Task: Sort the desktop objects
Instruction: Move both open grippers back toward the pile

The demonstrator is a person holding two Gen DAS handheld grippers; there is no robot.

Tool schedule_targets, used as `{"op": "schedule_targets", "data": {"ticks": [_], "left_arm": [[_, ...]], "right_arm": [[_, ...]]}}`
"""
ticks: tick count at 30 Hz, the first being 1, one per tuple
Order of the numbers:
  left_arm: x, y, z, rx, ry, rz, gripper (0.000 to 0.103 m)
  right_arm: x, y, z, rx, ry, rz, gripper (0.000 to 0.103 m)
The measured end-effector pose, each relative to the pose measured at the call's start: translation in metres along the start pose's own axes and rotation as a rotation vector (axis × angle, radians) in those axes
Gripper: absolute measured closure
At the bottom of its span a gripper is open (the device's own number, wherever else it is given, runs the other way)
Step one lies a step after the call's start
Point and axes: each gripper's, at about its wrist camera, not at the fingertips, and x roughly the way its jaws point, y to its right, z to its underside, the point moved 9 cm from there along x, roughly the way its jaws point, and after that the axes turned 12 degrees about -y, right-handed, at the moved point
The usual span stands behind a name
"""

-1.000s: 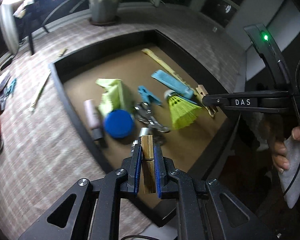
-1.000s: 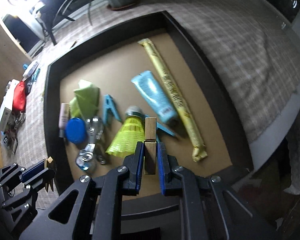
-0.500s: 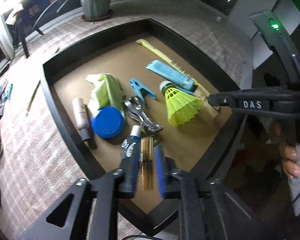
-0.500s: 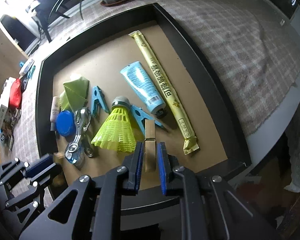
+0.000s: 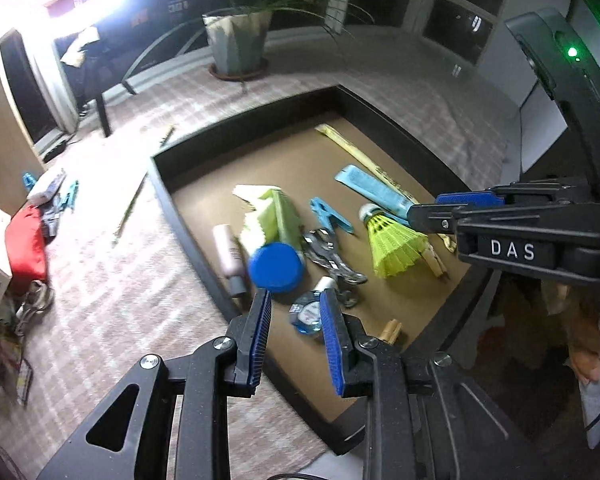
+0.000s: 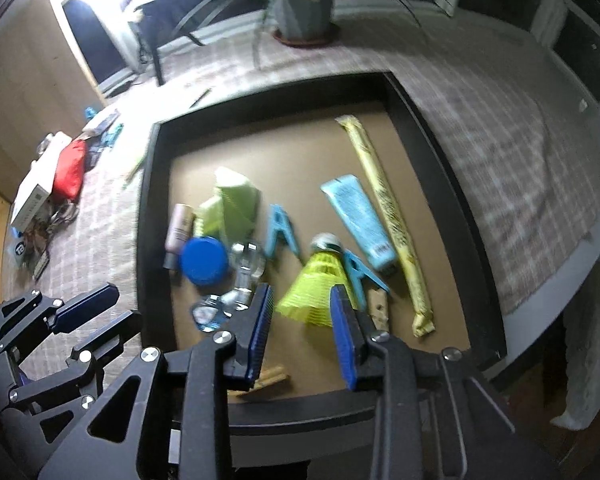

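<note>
Released since earlier: two wooden clothespins [image 6: 270, 378] [image 6: 379, 309], now lying in black-rimmed brown tray [image 6: 452, 184]. Both jaws spread, pinching nothing. Also inside: two blue plastic clips [image 6: 278, 232] [image 6: 360, 274], one yellow shuttlecock [image 6: 318, 286].

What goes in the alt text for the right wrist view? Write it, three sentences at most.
The open, empty right gripper hangs over a dark-rimmed tray. In the tray lie a yellow shuttlecock, two wooden clothespins, blue clips, a blue tube and a blue lid. The left gripper is at lower left, open.
</note>
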Motion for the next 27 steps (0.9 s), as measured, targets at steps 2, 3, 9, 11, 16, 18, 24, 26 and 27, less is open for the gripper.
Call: {"op": "schedule_targets", "data": {"ticks": [2,3,9,11,16,18,24,26,27], "left_arm": [[-0.003,-0.012,0.001,-0.026,0.005,-0.006,0.079],[-0.005,-0.019,0.002,-0.038,0.007,-0.010,0.079],[-0.012,-0.085,0.010,-0.173,0.010,-0.047,0.079],[-0.016,-0.114,0.014,-0.236,0.013,-0.063,0.079],[-0.027,-0.193,0.030,-0.398,0.027,-0.103,0.078],[-0.033,-0.225,0.039,-0.468,0.034,-0.117,0.076],[-0.052,-0.312,0.068,-0.660,0.061,-0.146,0.067],[-0.056,-0.335,0.077,-0.712,0.069,-0.151,0.065],[-0.058,-0.345,0.081,-0.736,0.072,-0.153,0.064]], "right_arm": [[0.000,-0.015,-0.007,-0.028,0.003,-0.005,0.073],[0.000,-0.022,-0.010,-0.043,0.002,-0.008,0.073],[0.006,-0.072,-0.033,-0.129,-0.004,-0.033,0.073],[0.007,-0.093,-0.044,-0.171,-0.003,-0.035,0.073],[0.011,-0.149,-0.070,-0.267,-0.007,-0.053,0.070],[0.012,-0.175,-0.081,-0.307,-0.006,-0.071,0.068],[0.011,-0.256,-0.111,-0.422,-0.001,-0.115,0.066],[0.012,-0.284,-0.121,-0.457,-0.004,-0.136,0.062],[0.014,-0.296,-0.124,-0.470,-0.008,-0.144,0.062]]}}
